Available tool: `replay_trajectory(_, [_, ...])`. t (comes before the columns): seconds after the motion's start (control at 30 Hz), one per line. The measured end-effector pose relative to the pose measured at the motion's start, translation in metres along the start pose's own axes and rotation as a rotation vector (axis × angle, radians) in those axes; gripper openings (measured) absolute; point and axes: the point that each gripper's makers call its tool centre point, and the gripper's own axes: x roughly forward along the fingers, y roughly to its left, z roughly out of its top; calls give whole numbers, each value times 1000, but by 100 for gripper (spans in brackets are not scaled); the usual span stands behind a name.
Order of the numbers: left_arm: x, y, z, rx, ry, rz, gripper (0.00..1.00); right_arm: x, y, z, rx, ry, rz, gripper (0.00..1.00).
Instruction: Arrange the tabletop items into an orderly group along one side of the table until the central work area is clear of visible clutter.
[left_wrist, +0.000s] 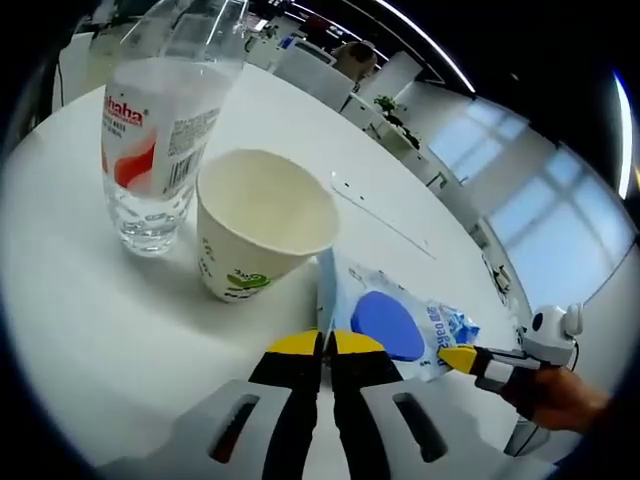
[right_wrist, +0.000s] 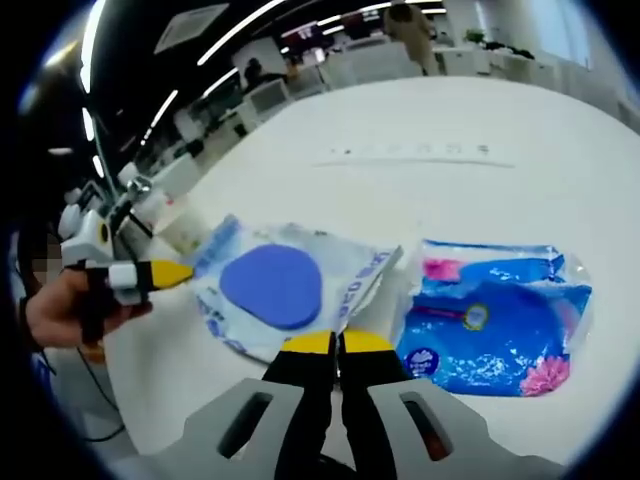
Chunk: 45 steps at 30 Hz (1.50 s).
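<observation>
A white wet-wipes pack (left_wrist: 400, 325) with a round blue lid lies on the white table (left_wrist: 60, 300). My left gripper (left_wrist: 325, 345) is shut on the pack's near seam. The right gripper (left_wrist: 458, 358), held by a hand, meets the pack's far corner. In the right gripper view my right gripper (right_wrist: 338, 343) is shut on the wipes pack (right_wrist: 275, 285) at its edge, and the left gripper (right_wrist: 170, 272) touches the opposite end. A paper cup (left_wrist: 262, 225) and a clear water bottle (left_wrist: 155, 140) stand just beyond the pack. A blue tissue pack (right_wrist: 490, 320) lies flat beside it.
A thin clear strip (left_wrist: 385, 215) lies across the table further out, also seen as the strip (right_wrist: 420, 152) in the right gripper view. The table's edge (right_wrist: 180, 215) runs close behind the left gripper. Office chairs and desks stand beyond the table.
</observation>
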Motion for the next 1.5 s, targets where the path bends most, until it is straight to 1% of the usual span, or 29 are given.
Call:
replay_trajectory(0.13, [3, 3, -1, -5, 7, 5, 0, 4, -2, 7, -10, -3, -13, 0])
replay_trajectory(0.2, [3, 4, -1, -8, 7, 10, 0, 3, -1, 6, -20, 2, -12, 0])
replay_trajectory(0.27, [4, 5, 0, -20, 4, 9, 1, 3, -3, 6, -50, 6, -24, 2])
replay_trajectory(0.43, [1, 11, 1, -11, 1, 19, 4, -2, -7, 3, -70, 13, -38, 7])
replay_trajectory(0.47, [-1, 8, 3, -59, -9, 1, 5, -3, -8, 2, -72, 11, -43, 8])
replay_trajectory(0.5, [-1, 7, 3, -61, -10, -14, 9, -4, -9, 3, -75, 7, -50, 9])
replay_trajectory(0.57, [-2, 8, 3, -34, -6, -9, 16, -7, -11, 3, -80, -1, -58, 11])
replay_trajectory(0.6, [-3, 9, 3, -23, -5, -4, 16, -7, -12, 4, -79, -3, -57, 11])
replay_trajectory(0.73, [-12, 10, 3, -33, -18, -1, 15, -12, -12, 7, -76, -18, -66, 12])
replay_trajectory(0.93, [-23, 8, -3, -3, -15, -3, 13, -21, -9, 7, -93, -31, -64, 12])
replay_trajectory(1.0, [-28, 6, -8, 13, -13, -3, 13, -27, -9, 6, -94, -37, -66, 12])
replay_trajectory(1.13, [-38, 0, -22, 58, 3, -8, 12, -43, -14, 0, -90, -49, -68, 12])
replay_trajectory(1.17, [-42, -2, -29, 100, 12, -7, 11, -46, -17, -2, -89, -53, -75, 11])
replay_trajectory(1.2, [-43, -4, -33, 123, 16, -13, 11, -52, -21, -5, -83, -56, -83, 11])
replay_trajectory(1.23, [-45, -9, -39, 127, 24, -24, 11, -55, -24, -8, -72, -57, -87, 11])
replay_trajectory(1.27, [-46, -14, -48, 136, 44, -38, 11, -58, -26, -11, -68, -58, -89, 11])
replay_trajectory(1.33, [-47, -20, -59, 150, 60, -50, 11, -64, -31, -17, -63, -56, -99, 11])
replay_trajectory(1.4, [-47, -29, -74, 153, 85, -69, 12, -72, -37, -26, -45, -51, -110, 11])
replay_trajectory(1.5, [-47, -40, -88, 159, 112, -91, 12, -80, -40, -35, -28, -49, -118, 12])
